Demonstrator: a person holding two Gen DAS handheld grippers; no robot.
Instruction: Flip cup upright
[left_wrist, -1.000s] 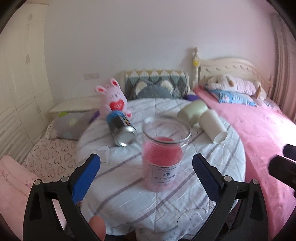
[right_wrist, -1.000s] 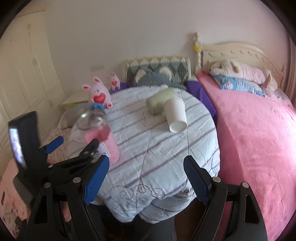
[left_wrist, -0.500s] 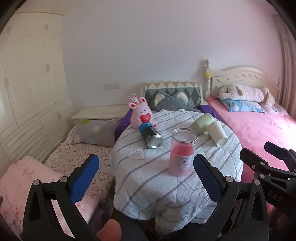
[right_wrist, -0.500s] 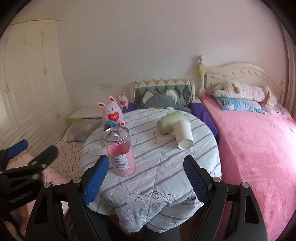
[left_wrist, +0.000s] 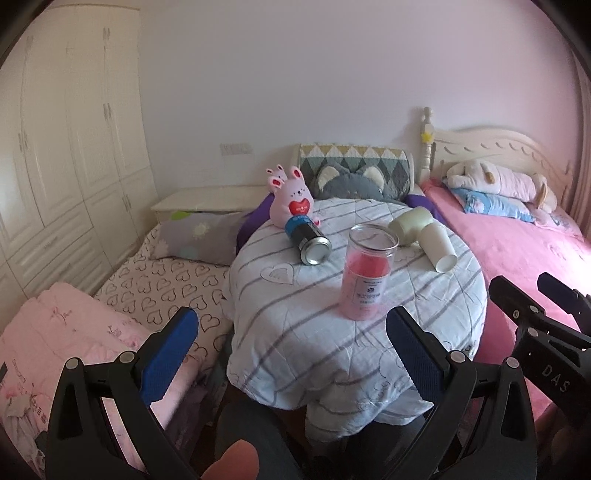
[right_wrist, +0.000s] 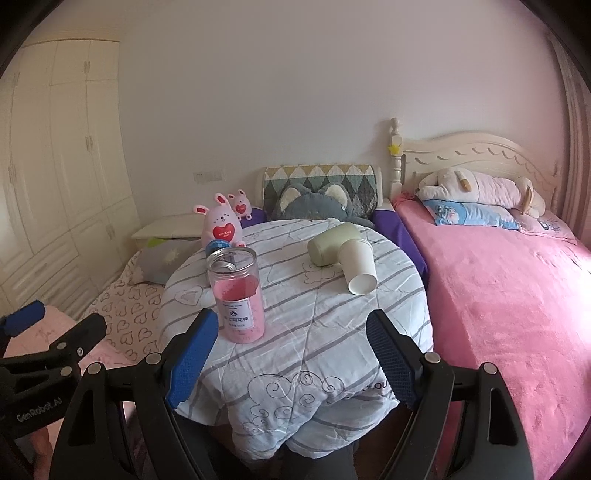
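A clear jar (left_wrist: 365, 273) (right_wrist: 238, 295) holding pink stuff stands upright on the round table (left_wrist: 295, 306) (right_wrist: 314, 332) with a striped cloth. A white paper cup (left_wrist: 437, 247) (right_wrist: 358, 266) lies on its side, mouth toward me, beside a pale green cup (left_wrist: 410, 225) (right_wrist: 330, 243) also on its side. A dark can (left_wrist: 308, 238) lies tipped near the pink bunny toy (left_wrist: 293, 199) (right_wrist: 221, 225). My left gripper (left_wrist: 291, 354) is open, well short of the table's front. My right gripper (right_wrist: 291, 354) is open too, empty, at the table's front edge.
A pink bed (right_wrist: 498, 295) with plush toys lies to the right. A heart-patterned mattress (left_wrist: 162, 280) and pink bedding (left_wrist: 55, 332) lie to the left, wardrobes (left_wrist: 55, 147) beyond. A cat cushion (right_wrist: 314, 199) sits behind the table. A person's knee (left_wrist: 236, 461) shows below.
Both grippers have pulled back from the table, so the table looks smaller and farther. The jar stands free where the left gripper was around it. Nothing on the table has moved.
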